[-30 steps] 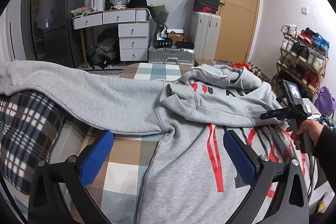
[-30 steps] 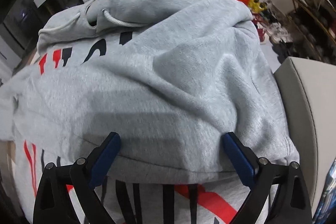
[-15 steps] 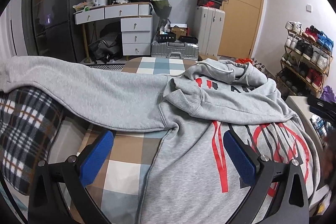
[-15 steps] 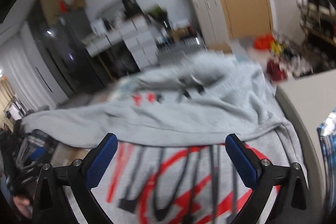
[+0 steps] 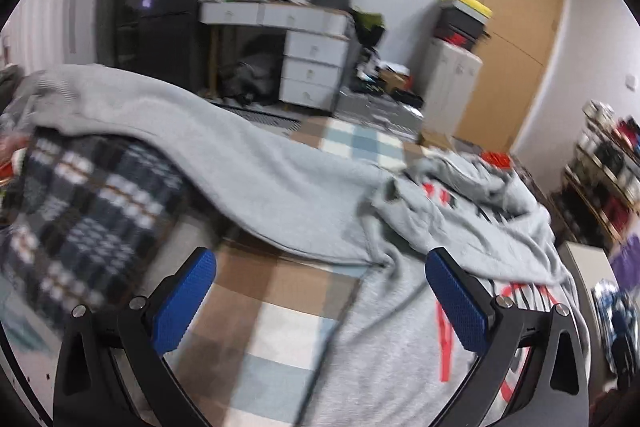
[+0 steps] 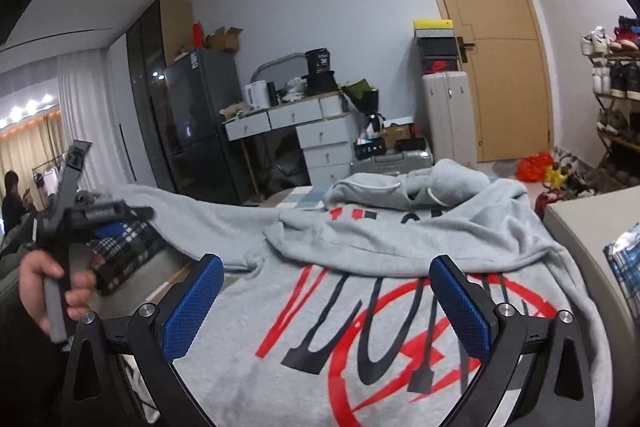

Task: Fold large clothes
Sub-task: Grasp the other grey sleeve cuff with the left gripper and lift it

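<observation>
Grey hoodie (image 6: 400,327) beneath both grippers, left gripper (image 5: 320,301) seemingly tilted; right gripper (image 6: 326,301) level; fingers spread, empty.

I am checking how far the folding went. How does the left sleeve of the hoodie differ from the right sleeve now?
The left sleeve lies stretched out sideways, reaching over the plaid cushion; the right sleeve is folded across the chest. The left sleeve hides no print; the right sleeve covers the top of the red and black print. Both are plain grey.
</observation>
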The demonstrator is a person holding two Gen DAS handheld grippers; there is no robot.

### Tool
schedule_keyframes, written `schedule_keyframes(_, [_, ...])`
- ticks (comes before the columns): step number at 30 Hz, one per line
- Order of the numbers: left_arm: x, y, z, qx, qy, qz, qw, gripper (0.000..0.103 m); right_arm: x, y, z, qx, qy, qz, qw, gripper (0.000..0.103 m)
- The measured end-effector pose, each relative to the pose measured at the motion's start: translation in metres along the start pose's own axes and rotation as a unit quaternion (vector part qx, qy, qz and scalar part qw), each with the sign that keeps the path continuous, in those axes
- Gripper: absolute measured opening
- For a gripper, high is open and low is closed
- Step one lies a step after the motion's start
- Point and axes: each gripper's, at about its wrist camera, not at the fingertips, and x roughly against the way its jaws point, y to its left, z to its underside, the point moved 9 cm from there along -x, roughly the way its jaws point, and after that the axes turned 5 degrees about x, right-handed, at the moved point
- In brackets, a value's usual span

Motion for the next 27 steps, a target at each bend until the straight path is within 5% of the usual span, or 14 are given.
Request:
schedule_keyframes(7, [0.04,0.02,-0.026,-0.056,-0.075,-0.091,0.9914,0.102,0.015,0.004,-0.005,-0.006,-0.021,-0.023,0.999,0.103])
schedule_keyframes(16, [0.061,0.067,-0.067,-0.105,-0.13,-0.195,0.9665,0.102,0.018,0.016,-0.004,0.018,-0.027,-0.025,0.999,0.103])
schedule_keyframes(19, [0.056,0.088,-0.077,-0.091,-0.119,-0.193,0.9697,0.102,0.017,0.017,-0.003,0.018,-0.026,-0.023,0.999,0.103])
schedule_keyframes(24, [0.03,0.143,-0.093,-0.01,-0.053,-0.155,0.9865,0.102,0.009,0.013,0.003,0.012,-0.006,-0.014,1.0,0.103])
schedule_keyframes(27, [0.017,0.169,-0.103,0.008,-0.041,-0.17,0.9845,0.102,0.005,0.01,0.005,0.003,0.001,-0.013,1.0,0.103])
